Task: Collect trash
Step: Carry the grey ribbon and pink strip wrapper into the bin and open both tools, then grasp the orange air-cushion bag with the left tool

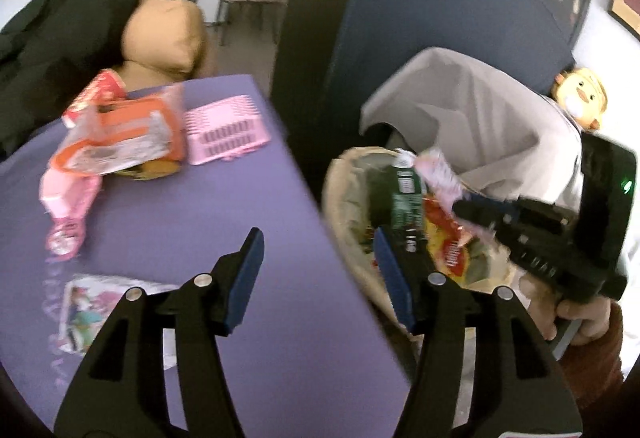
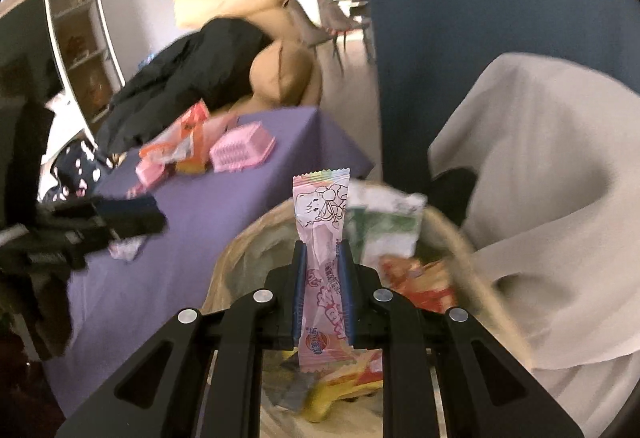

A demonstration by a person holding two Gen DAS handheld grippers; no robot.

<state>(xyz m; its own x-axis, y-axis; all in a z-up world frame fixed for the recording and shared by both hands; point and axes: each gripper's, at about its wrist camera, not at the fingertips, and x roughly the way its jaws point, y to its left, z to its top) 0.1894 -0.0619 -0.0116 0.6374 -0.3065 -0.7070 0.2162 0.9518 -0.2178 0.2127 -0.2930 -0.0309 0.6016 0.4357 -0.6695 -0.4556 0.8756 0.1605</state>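
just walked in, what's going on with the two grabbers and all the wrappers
A person is clearing snack trash off a purple table into a lined bin. The right gripper holds a pink candy wrapper over the bin. The left gripper is open and empty. More wrappers remain on the table.

**A:** so what's sitting around in the background?

**B:** a black jacket (image 2: 180, 78) is lying draped over a tan sofa (image 2: 280, 74), which is standing just past the purple tablecloth (image 1: 168, 222). A pink slatted basket (image 1: 226, 134) is resting upside down on that cloth.

**A:** and on the right?

**B:** a grey sheet (image 2: 552, 198) is hanging over some furniture, and a cartoon duck plush (image 1: 580, 98) is peeking out behind it.
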